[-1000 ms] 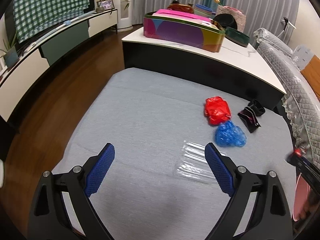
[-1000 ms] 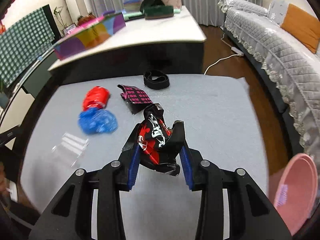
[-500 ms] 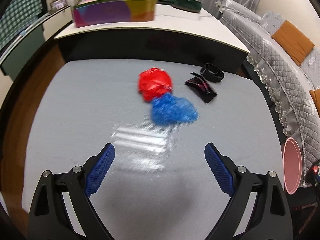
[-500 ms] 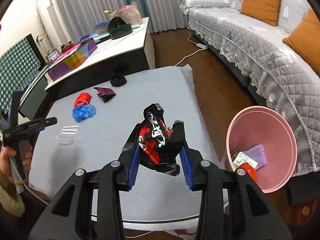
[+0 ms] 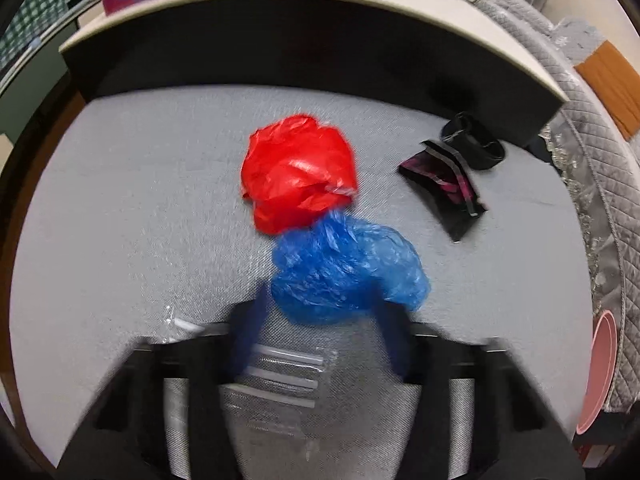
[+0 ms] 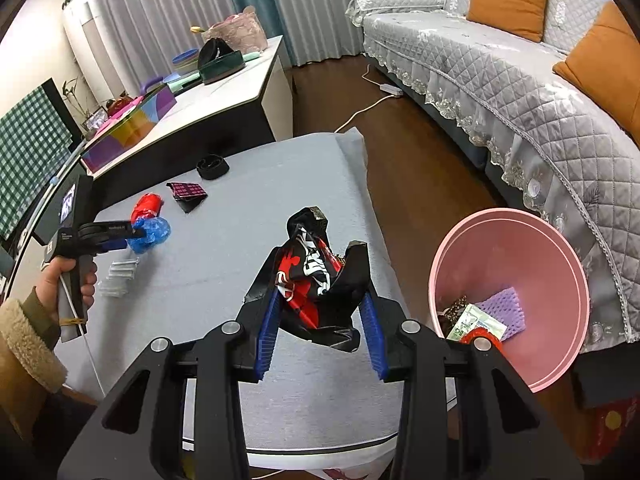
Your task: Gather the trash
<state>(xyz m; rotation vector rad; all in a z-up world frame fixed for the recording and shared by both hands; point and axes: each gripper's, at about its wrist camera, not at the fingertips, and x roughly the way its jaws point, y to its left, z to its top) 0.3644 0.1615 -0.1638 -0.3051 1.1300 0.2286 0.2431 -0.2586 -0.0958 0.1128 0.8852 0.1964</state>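
A crumpled blue plastic bag (image 5: pixel 348 272) lies on the grey table (image 5: pixel 140 200), touching a red plastic bag (image 5: pixel 300 172) behind it. My left gripper (image 5: pixel 320 312) is blurred, its jaws closing, and its pads meet the blue bag's near end; the right wrist view shows the left gripper (image 6: pixel 134 236) at the blue bag (image 6: pixel 154 230). My right gripper (image 6: pixel 320 296) is shut on a black-and-red snack wrapper (image 6: pixel 316 268), held above the table's right edge beside the pink bin (image 6: pixel 520 256), which holds some trash.
A clear packet of straws (image 5: pixel 280 380) lies under the left gripper. A dark pink-printed wrapper (image 5: pixel 444 184) and a black band (image 5: pixel 472 140) sit at the table's far right. A white-topped cabinet (image 6: pixel 224 92) stands behind, a grey sofa (image 6: pixel 520 80) to the right. A hand (image 6: pixel 68 276) holds the left gripper.
The left gripper came forward and down past the clear packet to the blue bag, and its wide jaws drew in. The right gripper swung right with the wrapper, bringing the pink bin into view.
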